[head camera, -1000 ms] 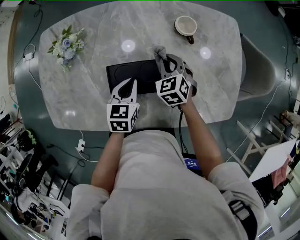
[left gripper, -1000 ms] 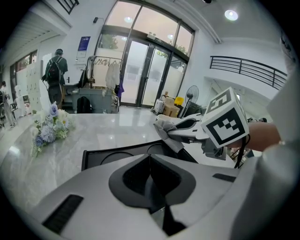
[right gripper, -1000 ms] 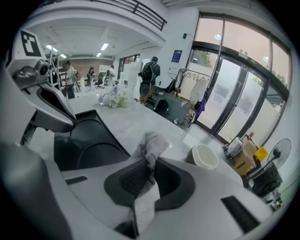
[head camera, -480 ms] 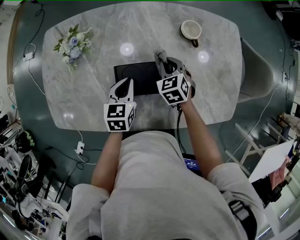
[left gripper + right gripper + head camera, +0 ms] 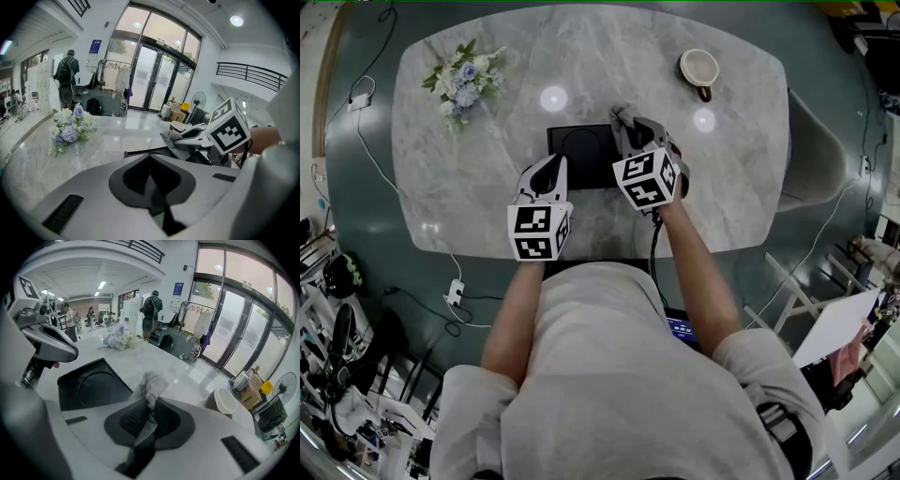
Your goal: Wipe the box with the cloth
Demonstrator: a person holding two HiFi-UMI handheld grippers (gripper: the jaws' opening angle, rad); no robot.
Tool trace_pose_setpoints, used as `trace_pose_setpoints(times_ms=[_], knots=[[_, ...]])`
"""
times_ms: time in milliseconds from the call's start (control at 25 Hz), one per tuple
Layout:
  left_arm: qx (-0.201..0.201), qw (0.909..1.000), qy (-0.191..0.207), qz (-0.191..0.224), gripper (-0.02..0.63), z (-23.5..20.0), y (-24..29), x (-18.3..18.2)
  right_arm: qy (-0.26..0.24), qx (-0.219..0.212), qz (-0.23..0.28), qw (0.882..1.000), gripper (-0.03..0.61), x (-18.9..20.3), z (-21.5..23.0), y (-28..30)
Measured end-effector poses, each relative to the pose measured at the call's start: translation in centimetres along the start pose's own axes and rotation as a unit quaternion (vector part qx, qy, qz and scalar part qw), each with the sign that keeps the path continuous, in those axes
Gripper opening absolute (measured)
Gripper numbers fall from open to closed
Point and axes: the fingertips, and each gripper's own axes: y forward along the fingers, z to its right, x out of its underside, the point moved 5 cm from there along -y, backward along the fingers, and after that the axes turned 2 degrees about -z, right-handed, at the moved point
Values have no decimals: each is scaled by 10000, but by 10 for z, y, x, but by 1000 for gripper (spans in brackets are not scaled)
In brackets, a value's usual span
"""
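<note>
- The right tool has its jaws pinched on the grey cloth. The bunched end sticks out ahead, presumably to serve as the wiping pad.
- The cloth is at the far right corner of the black box on the table; whether it touches is unclear.
- The left tool, jaws together and empty, sits by the box's near left edge, probably to steady it.

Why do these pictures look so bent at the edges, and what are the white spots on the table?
Head view: the two white spots are reflected light glaring off the polished table, whose edges bow. Left gripper view: fisheye lens, black corners, glass doors washed out by daylight. Right gripper view: same curving; the cloth between the jaws looks slightly soft, close to the lens.
</note>
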Motion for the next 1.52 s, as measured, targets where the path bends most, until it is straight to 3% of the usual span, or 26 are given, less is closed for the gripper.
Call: trace_pose_setpoints(times_ms=[1520], knots=[[-538,9973,-487,132,25,-93,-64,28,-384,-610,129,9973,50,-78,-97,30]])
